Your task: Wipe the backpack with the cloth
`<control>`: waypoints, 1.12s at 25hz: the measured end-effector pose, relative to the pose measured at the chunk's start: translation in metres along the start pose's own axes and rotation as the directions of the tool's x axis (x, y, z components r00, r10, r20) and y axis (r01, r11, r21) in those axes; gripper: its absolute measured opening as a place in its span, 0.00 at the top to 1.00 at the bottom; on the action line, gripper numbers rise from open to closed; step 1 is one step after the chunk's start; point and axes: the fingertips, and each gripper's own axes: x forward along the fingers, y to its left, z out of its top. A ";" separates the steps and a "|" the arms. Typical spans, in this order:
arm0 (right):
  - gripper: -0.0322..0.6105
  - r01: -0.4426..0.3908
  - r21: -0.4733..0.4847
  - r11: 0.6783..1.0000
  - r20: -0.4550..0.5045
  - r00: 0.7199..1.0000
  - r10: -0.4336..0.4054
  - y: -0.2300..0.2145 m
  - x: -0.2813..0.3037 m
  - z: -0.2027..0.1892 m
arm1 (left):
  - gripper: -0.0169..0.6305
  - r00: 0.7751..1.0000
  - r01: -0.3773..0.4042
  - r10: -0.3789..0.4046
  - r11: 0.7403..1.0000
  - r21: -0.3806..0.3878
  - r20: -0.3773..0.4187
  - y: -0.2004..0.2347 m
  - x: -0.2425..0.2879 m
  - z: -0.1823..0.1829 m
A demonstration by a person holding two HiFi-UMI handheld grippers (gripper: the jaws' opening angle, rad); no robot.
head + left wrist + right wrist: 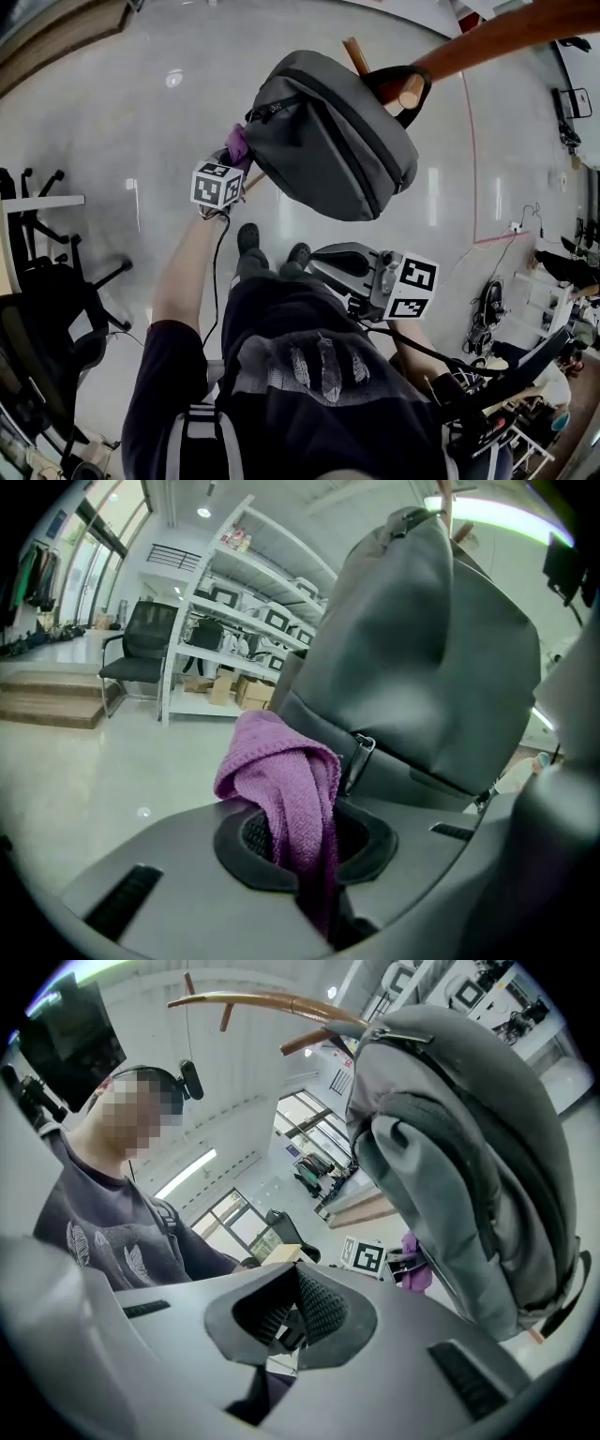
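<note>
A grey backpack [333, 131] hangs by its top handle from a wooden rack arm [511, 36] over the glossy floor. My left gripper [234, 157] is raised to the bag's left side, shut on a purple cloth [236, 145]. In the left gripper view the cloth [286, 785] bunches out of the jaws, right beside the backpack [427, 658] near a strap buckle [362, 749]; whether it touches I cannot tell. My right gripper [328, 258] is held low by my body with nothing in it. In its own view the right gripper [291, 1312] has its pads together, and the backpack [469, 1157] hangs up right.
Black office chairs [47, 309] stand at the left. Desks and cluttered gear [553, 309] line the right edge. White shelving [253, 621], a black chair [141, 653] and wooden steps [47, 700] lie behind the bag. A cable [217, 272] hangs from the left gripper.
</note>
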 end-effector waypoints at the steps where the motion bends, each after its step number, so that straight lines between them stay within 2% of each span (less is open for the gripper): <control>1: 0.95 -0.003 0.003 1.000 0.008 1.000 0.003 -0.001 -0.001 0.002 | 0.90 1.000 0.010 -0.010 1.000 0.011 -0.012 -0.007 -0.001 -0.004; 7: 0.95 -0.041 0.005 0.999 0.006 0.999 0.041 0.001 -0.005 0.000 | 0.90 0.998 0.034 -0.032 0.999 0.038 -0.048 -0.054 -0.014 -0.027; 15: 0.95 -0.086 -0.001 0.996 0.011 0.996 0.086 0.013 -0.033 -0.010 | 0.90 0.997 0.074 -0.074 0.997 0.023 0.009 -0.127 -0.020 -0.038; 28: 0.95 -0.075 0.004 0.997 0.072 0.995 0.075 0.015 -0.087 -0.024 | 0.90 0.992 0.122 -0.121 0.991 0.045 -0.035 -0.203 0.002 -0.063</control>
